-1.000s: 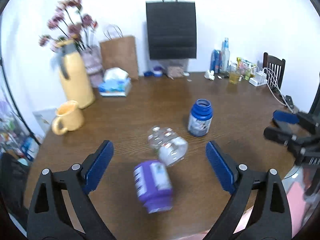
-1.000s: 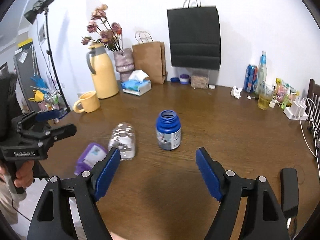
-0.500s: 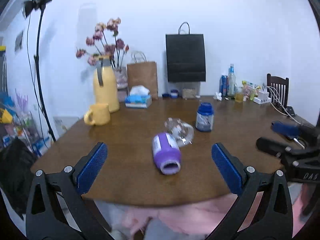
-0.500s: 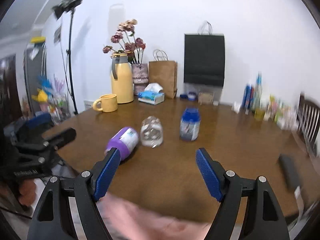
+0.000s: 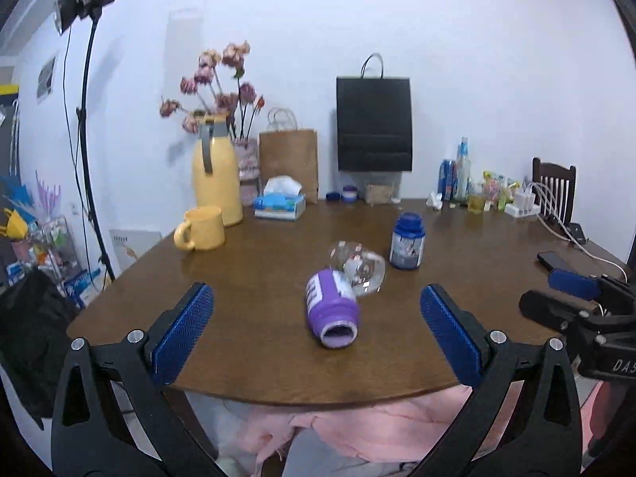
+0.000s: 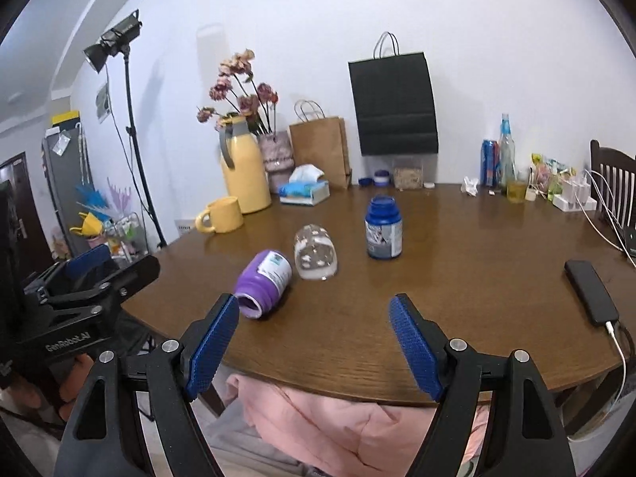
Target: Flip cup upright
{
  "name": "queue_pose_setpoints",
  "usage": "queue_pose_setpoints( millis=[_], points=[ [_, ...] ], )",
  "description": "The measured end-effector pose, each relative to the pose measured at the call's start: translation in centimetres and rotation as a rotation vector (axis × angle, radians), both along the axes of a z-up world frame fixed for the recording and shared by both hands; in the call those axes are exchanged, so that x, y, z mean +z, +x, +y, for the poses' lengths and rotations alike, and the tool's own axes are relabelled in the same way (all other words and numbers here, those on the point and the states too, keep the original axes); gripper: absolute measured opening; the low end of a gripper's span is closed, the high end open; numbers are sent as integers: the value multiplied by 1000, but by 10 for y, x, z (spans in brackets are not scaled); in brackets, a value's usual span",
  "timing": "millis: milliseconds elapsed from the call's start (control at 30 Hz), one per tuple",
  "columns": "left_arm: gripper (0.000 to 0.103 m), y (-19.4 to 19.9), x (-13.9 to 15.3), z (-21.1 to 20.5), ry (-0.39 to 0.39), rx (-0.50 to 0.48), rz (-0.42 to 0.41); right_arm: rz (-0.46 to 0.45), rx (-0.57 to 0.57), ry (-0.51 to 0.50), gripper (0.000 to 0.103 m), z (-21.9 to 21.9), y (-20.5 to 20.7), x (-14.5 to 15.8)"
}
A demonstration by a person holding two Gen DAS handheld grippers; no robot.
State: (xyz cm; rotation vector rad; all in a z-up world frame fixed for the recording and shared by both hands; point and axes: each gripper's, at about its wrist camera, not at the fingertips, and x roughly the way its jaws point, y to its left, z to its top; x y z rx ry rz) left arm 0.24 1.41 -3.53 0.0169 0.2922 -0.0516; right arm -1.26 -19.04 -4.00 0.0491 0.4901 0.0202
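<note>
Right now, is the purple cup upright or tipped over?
Tipped over: the purple cup lies on its side on the table, open mouth facing the camera.

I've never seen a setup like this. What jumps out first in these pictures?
Two containers lie tipped over mid-table: a purple bottle, mouth facing the camera, and a clear glass cup just behind it. A blue bottle stands upright beside them. In the foreground, the left gripper and right gripper frame the scene, open and empty.

a plain white wall (image 5: 477, 59) backs a rounded brown wooden table (image 5: 258, 278). a studio light on a black stand (image 6: 115, 39) rises at the left beside a cluttered rack (image 5: 47, 238). a dark wooden chair (image 5: 554, 187) stands at the right.
</note>
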Motion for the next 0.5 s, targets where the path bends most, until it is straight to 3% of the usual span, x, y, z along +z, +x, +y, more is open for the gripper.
queue_pose_setpoints(
  millis=[500],
  points=[
    [103, -1, 3, -1, 2, -14, -11, -37, -31, -7, 82, -6, -4, 8]
  ],
)
